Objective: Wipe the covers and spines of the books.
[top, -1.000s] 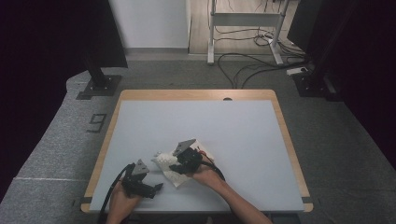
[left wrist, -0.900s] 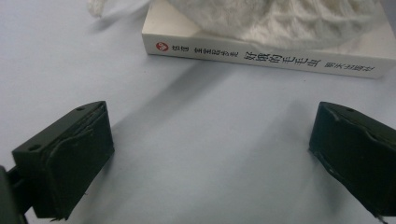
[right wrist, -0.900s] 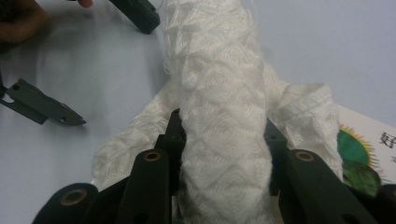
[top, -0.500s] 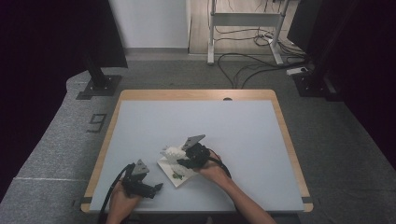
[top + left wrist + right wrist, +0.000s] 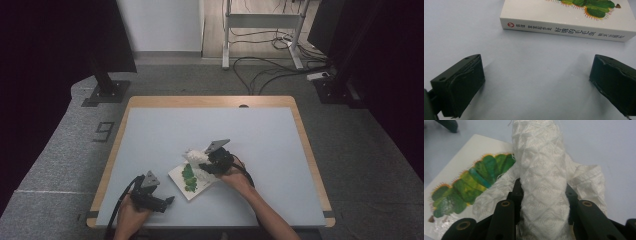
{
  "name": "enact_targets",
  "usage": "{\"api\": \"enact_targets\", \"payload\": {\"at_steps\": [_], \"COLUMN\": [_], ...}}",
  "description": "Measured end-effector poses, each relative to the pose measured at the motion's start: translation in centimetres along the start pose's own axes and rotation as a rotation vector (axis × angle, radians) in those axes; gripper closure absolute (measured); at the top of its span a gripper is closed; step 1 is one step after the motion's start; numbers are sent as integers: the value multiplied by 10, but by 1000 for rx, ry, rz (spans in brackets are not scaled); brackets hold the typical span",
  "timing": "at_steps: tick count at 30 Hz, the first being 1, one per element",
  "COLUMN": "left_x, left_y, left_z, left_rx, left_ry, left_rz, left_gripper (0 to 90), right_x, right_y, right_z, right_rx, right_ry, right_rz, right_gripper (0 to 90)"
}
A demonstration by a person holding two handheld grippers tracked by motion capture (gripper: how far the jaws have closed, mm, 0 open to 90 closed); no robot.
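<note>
Left gripper (image 5: 167,201): jaws wide apart, nothing between them, low on the near surface (image 5: 150,135), same place as before.
Right gripper (image 5: 202,170): clamped on the white cloth (image 5: 196,156); it has shifted right, off the book (image 5: 187,184).
Room: far half of surface bare.
Cloth: quilted, bunched, above the book's far edge.

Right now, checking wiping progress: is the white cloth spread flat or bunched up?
Bunched up: the white cloth stands gathered between the right gripper jaws, above the book.

A wood-edged pale table (image 5: 150,130) stands on grey carpet (image 5: 75,150), cables (image 5: 260,65) trailing beyond.
</note>
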State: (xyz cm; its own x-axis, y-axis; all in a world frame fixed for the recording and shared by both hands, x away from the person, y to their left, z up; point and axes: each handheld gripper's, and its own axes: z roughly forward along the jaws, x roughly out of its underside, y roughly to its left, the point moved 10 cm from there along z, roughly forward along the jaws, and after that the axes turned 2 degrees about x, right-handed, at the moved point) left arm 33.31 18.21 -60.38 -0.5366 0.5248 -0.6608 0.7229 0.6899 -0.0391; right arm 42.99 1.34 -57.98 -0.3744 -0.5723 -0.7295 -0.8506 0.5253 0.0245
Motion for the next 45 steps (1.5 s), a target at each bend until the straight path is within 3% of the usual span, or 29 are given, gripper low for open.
{"api": "enact_targets", "payload": {"at_steps": [12,22,35,45], "left_x": [0,0,0,0], "left_y": [0,0,0,0], "left_z": [0,0,0,0], "left_rx": [0,0,0,0], "left_ry": [0,0,0,0], "left_rz": [0,0,0,0], "left_gripper": [0,0,0,0], "right_x": [9,15,5,-7], "right_y": [-29,-44,-47,-50], "right_z": [-8,-14,-5,7], "right_rx": [60,86,133,138], "right_ry": [-1,8,32,42], "right_rz": [41,77,45,43], "right_gripper": [642,638,639,638]}}
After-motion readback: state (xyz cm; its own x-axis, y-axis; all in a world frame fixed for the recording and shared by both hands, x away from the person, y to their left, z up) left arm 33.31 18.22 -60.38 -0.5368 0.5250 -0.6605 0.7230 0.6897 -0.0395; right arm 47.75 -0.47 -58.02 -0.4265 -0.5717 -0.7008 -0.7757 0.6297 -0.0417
